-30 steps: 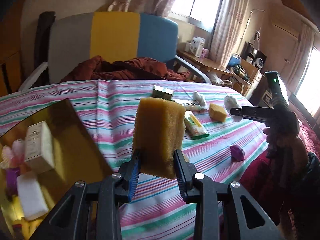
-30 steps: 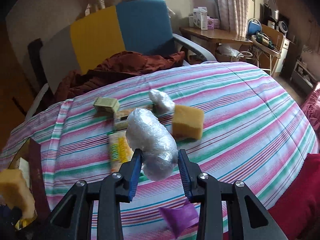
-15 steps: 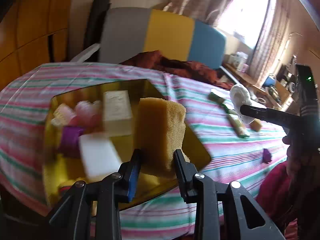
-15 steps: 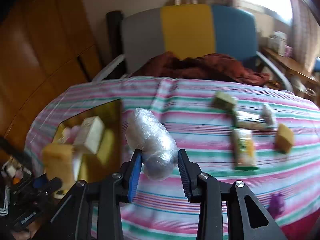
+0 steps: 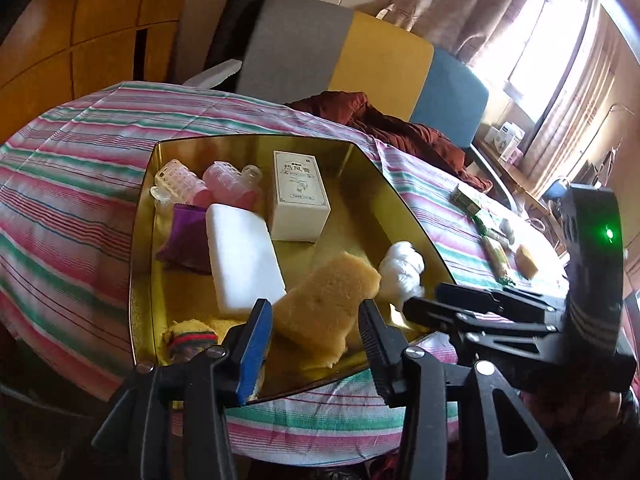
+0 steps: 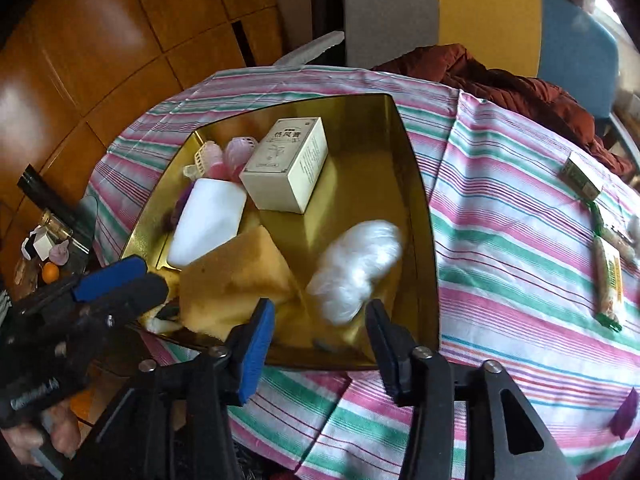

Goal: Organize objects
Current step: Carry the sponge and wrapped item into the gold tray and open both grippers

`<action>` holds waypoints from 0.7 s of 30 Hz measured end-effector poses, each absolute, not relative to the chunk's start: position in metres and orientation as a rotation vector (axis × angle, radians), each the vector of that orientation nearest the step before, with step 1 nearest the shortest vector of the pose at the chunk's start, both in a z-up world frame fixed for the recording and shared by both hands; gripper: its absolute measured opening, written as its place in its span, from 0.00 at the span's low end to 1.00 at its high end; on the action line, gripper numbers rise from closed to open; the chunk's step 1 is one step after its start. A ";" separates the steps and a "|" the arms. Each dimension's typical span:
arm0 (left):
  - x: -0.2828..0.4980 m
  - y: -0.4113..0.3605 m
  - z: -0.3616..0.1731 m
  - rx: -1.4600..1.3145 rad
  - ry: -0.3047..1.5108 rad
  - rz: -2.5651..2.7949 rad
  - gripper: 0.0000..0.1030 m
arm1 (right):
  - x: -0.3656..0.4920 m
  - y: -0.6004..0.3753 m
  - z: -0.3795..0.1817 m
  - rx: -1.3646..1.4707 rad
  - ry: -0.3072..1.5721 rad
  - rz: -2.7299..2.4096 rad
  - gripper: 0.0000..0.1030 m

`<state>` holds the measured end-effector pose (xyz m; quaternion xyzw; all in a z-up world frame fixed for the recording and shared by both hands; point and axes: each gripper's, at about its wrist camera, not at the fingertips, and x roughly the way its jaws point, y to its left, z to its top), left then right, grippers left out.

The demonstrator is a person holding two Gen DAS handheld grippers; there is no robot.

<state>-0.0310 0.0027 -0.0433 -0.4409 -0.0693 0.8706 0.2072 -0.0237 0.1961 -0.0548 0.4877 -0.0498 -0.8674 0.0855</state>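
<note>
While your two hand-held grippers [image 5: 314, 328] [image 6: 320, 332] hover spread over the gold tray [image 5: 144, 216], a porous sponge [image 5: 328, 304] and a crinkly bundle [image 6: 354, 268] lie inside.

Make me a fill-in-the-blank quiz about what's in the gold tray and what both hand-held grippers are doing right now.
1. The yellow sponge lies inside the gold ____, in front of the left hand-held gripper.
2. The jaws of the right hand-held gripper are ____, with the plastic-wrapped bundle lying free in front of them.
3. The cream box in the tray rests against a flat ____ block.
4. The tablecloth has a ____ pattern.

Missing words: tray; open; white; striped
</note>
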 end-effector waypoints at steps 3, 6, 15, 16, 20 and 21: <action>-0.030 0.008 -0.038 -1.200 -0.148 2.469 0.44 | -0.021 0.202 -0.050 1.435 -0.156 -2.618 0.60; -0.032 0.012 -0.030 -1.161 -0.098 2.521 0.44 | -0.016 0.205 -0.042 1.401 -0.156 -2.655 0.72; -0.032 0.020 -0.019 -1.128 0.012 2.622 0.44 | -0.005 0.207 -0.030 1.317 -0.141 -2.734 0.98; -0.031 0.020 -0.018 -1.125 0.020 2.629 0.44 | -0.003 0.208 -0.029 1.306 -0.136 -2.749 0.99; -0.030 0.026 -0.017 -1.122 0.059 2.638 0.44 | 0.000 0.212 -0.025 1.280 -0.132 -2.789 1.00; -0.029 0.027 -0.016 -1.120 0.068 2.637 0.44 | 0.001 0.215 -0.024 1.276 -0.138 -2.800 1.00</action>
